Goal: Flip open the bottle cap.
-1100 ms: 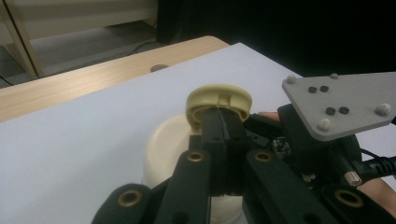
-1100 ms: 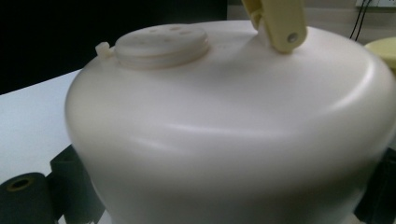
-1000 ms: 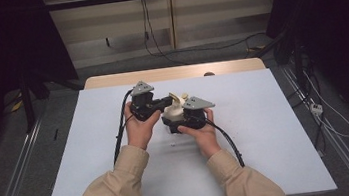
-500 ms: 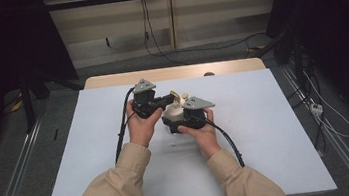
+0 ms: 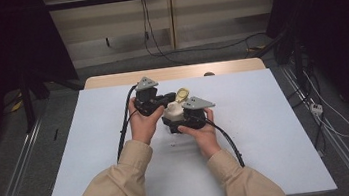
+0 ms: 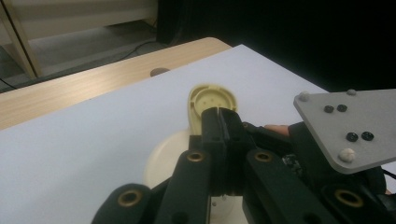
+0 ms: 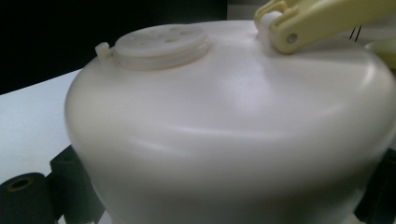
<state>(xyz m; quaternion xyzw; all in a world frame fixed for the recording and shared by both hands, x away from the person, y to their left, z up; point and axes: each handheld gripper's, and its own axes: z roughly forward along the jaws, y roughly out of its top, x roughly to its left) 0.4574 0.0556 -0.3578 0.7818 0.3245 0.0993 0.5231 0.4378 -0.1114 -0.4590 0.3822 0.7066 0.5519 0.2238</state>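
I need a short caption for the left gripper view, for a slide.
Left gripper shut on the yellow flip lid of a cream container above the white table.

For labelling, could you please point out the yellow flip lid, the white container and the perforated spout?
yellow flip lid (image 6: 211,99), left gripper view, inner face
white container (image 7: 224,140), right gripper view, front wall
perforated spout (image 7: 161,43), right gripper view, top

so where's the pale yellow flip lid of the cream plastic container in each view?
High view: pale yellow flip lid just above centre, raised off the cream plastic container, at the left gripper tip.
Left gripper view: centre, standing upright just beyond the shut jaws.
Right gripper view: top right corner, the hinge arm.
Shared landmark: the cream container body.
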